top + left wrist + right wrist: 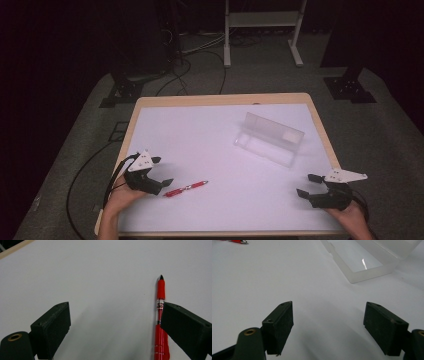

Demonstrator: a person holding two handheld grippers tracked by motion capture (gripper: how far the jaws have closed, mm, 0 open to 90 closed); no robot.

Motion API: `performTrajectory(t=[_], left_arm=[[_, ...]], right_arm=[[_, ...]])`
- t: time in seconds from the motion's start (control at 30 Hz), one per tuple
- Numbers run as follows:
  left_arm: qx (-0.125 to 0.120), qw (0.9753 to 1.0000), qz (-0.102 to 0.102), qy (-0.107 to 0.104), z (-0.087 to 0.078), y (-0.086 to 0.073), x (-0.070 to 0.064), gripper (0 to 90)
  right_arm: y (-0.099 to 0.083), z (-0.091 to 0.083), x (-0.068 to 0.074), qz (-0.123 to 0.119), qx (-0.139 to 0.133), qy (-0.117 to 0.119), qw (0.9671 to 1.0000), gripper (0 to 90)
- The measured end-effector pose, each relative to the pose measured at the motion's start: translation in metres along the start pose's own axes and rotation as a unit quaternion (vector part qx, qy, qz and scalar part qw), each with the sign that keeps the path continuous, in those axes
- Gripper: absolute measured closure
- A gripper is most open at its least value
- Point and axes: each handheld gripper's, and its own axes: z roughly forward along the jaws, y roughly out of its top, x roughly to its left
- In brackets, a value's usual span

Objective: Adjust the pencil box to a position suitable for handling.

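Left gripper [161, 170]: you've got it low over the near-left part of the table, your hand wrapped round it from below. Jaws are wide apart, nothing between them. In your left gripper view [113, 322] they stand open over bare white surface.

Red pen [185, 188]: lying flat on the white top, just to the right of your left gripper. In the high view it runs slightly uphill from left to right. In the left gripper view [160, 322] it sits right by the right-hand jaw, which covers part of the barrel. Dark tip points away from you. Can't tell whether the jaw actually touches it, looks more like it's hovering above.

Table [200, 135]: white sheet with a light wood rim showing at the edges.

Clear plastic case [268, 138]: lid flipped open and standing up behind the tray, past the middle toward the far right. Well apart from the pen. In your right gripper view [362, 260] the tray sits ahead and off to the right of the jaws.

Right gripper [306, 185]: near-right corner of the table, your hand behind it. Jaws spread wide, empty, pointing leftish. Your right gripper view [328, 327] shows plain table between them, and the pen's end [235, 241] peeks in at the top left corner.
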Motion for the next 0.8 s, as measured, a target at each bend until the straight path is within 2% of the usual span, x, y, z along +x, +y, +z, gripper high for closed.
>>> performTrajectory(t=[0.23,0.3,0.4,0.53,0.8], left_arm=[[-0.011,0.9999,-0.006,-0.003,0.000,0.000,0.001,8.9],[-0.010,0.9999,-0.004,-0.006,0.000,0.000,0.002,8.9],[-0.014,0.9999,-0.002,-0.008,0.000,0.000,0.002,8.9],[-0.008,0.9999,-0.001,-0.008,0.001,0.000,0.002,8.9],[-0.012,0.9998,-0.001,-0.014,0.000,0.000,0.001,8.9]], right_arm=[[0.008,0.002,0.002,-0.011,0.004,-0.002,0.9999,23.2],[0.014,0.003,0.001,-0.009,0.004,0.001,0.9999,22.6],[0.027,0.005,0.001,-0.019,0.006,0.001,0.9998,21.9],[0.035,0.008,0.003,-0.026,0.009,0.002,0.9996,21.9],[0.059,0.021,0.006,-0.045,0.014,0.012,0.9988,21.1]])
